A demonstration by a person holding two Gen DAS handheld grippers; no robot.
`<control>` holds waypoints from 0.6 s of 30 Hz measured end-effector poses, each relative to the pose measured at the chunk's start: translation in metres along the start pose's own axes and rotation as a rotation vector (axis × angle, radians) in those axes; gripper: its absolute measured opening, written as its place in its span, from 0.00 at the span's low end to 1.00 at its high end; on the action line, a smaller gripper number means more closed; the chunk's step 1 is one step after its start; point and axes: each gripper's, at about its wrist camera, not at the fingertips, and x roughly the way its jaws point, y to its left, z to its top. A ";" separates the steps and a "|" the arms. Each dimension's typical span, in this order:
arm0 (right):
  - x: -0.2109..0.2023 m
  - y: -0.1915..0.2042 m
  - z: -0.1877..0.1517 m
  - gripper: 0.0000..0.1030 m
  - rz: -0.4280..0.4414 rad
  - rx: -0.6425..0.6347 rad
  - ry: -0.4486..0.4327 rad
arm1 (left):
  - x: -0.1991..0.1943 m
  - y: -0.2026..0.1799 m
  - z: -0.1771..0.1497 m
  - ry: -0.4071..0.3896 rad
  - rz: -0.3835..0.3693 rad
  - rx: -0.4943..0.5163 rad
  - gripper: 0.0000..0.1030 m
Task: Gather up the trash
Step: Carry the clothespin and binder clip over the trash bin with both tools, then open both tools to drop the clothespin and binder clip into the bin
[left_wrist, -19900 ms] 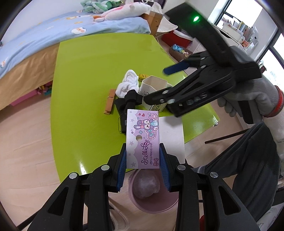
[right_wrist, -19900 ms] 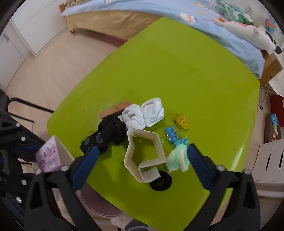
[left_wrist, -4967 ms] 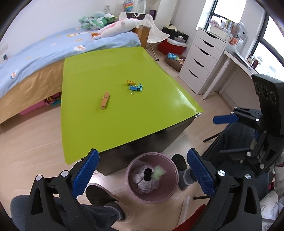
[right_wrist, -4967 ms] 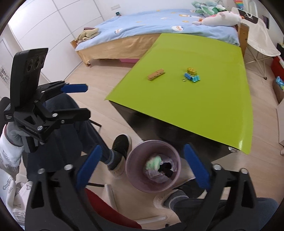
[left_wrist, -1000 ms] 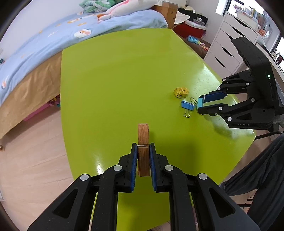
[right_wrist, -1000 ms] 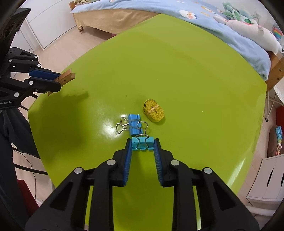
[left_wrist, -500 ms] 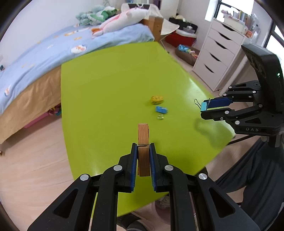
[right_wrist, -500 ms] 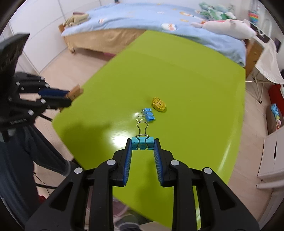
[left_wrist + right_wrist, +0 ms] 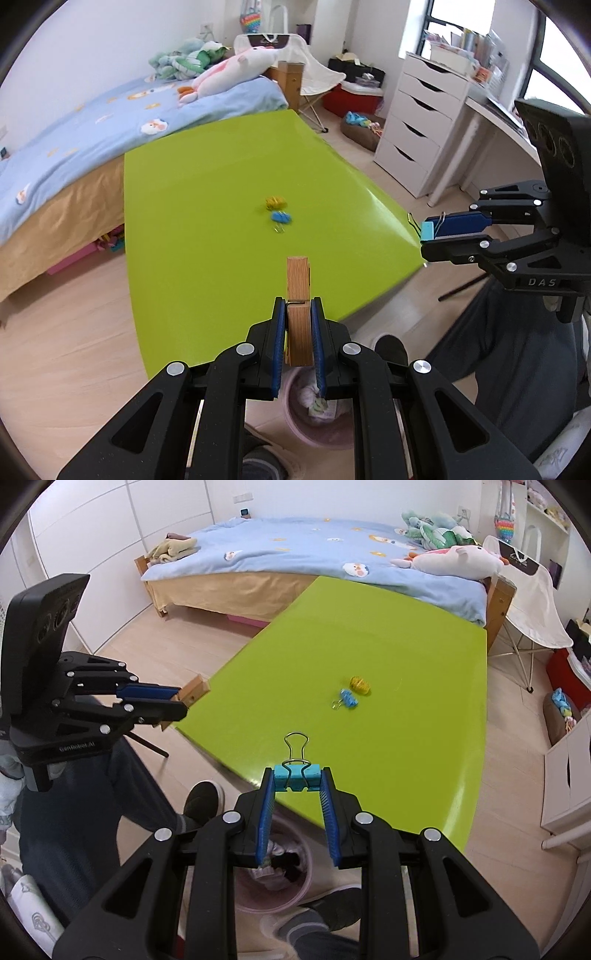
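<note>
Both tongs, left (image 9: 298, 334) grasping the peg (image 9: 297, 291), right (image 9: 296, 797) the clip (image 9: 296, 774), have lifted off the worktop (image 9: 207, 206) towards the bin (image 9: 314, 417).

Home bedroom: bed (image 9: 314, 554) with blue cartoon bedding, plush toys (image 9: 236, 66), white drawer chest (image 9: 421, 125), wood floor, green table (image 9: 221, 206).

Lime green counter (image 9: 207, 206), pretty bare tbh: just a yellow tape roll (image 9: 276, 201) w/ a blue binder clip (image 9: 281, 217) right beside it, mid-counter.
</note>
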 end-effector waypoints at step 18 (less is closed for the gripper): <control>0.011 0.044 -0.049 0.24 0.099 -0.009 0.073 | -0.027 -0.015 -0.042 0.017 -0.018 -0.018 0.13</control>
